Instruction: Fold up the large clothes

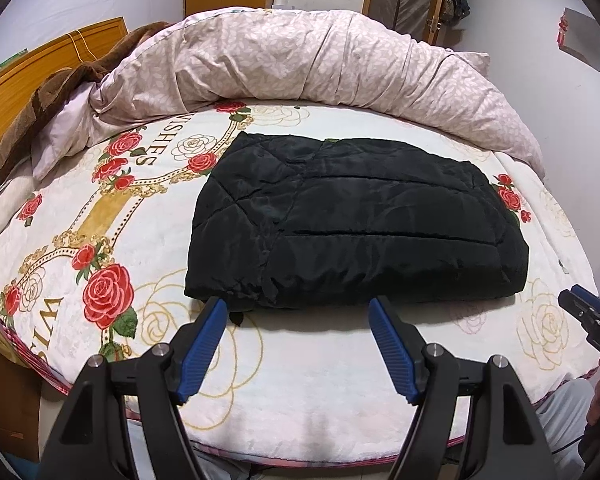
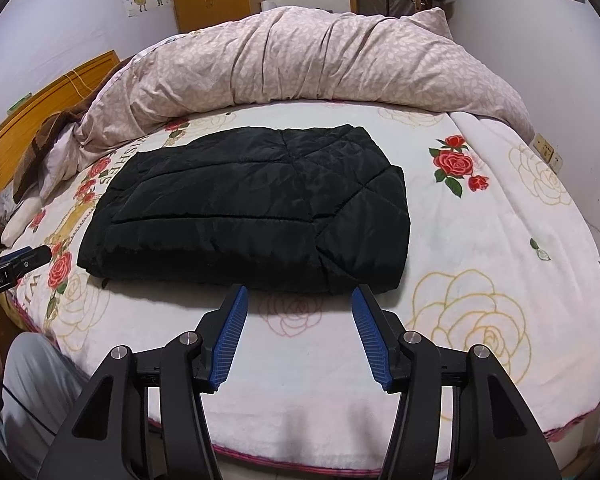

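Note:
A black quilted jacket (image 1: 352, 224) lies folded into a thick rectangle on the rose-patterned bed blanket (image 1: 100, 240). It also shows in the right wrist view (image 2: 252, 216). My left gripper (image 1: 298, 306) is open and empty, its blue pads just short of the jacket's near edge. My right gripper (image 2: 300, 294) is open and empty, also just in front of the near edge. The right gripper shows at the right edge of the left wrist view (image 1: 580, 304). The left gripper shows at the left edge of the right wrist view (image 2: 20, 262).
A rolled pink leaf-print duvet (image 1: 320, 60) lies along the far side of the bed (image 2: 300, 52). A brown blanket (image 1: 48, 96) and pillow sit at the left by the wooden headboard (image 1: 32, 64). The bed's near edge (image 2: 300, 464) is below the grippers.

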`<state>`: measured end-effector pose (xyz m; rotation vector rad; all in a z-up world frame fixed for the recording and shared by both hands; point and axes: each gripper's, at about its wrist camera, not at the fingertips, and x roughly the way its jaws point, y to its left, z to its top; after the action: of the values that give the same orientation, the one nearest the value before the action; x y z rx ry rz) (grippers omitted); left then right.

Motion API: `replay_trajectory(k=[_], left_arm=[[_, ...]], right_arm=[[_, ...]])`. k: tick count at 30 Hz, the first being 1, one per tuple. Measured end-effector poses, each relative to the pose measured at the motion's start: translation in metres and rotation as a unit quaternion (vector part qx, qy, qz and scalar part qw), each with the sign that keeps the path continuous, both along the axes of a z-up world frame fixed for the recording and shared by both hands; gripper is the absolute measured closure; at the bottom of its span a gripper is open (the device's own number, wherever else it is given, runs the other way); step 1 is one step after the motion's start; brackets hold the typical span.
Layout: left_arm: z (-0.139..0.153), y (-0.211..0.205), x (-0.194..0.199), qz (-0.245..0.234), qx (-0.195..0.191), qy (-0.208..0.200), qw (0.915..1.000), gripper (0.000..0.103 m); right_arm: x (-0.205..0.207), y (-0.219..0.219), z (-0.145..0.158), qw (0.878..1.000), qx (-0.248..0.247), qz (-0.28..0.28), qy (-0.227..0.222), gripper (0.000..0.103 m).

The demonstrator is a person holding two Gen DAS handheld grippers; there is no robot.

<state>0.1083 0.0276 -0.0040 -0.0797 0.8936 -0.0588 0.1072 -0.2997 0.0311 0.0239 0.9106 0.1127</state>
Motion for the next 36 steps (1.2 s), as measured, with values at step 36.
replay_trajectory(k=[36], left_arm=[[-0.099, 0.102, 0.179, 0.076, -0.036, 0.05, 0.9952, 0.022]], right_arm=[[0.156, -0.07, -0.083, 0.994, 0.014, -0.09, 0.064, 0.032]])
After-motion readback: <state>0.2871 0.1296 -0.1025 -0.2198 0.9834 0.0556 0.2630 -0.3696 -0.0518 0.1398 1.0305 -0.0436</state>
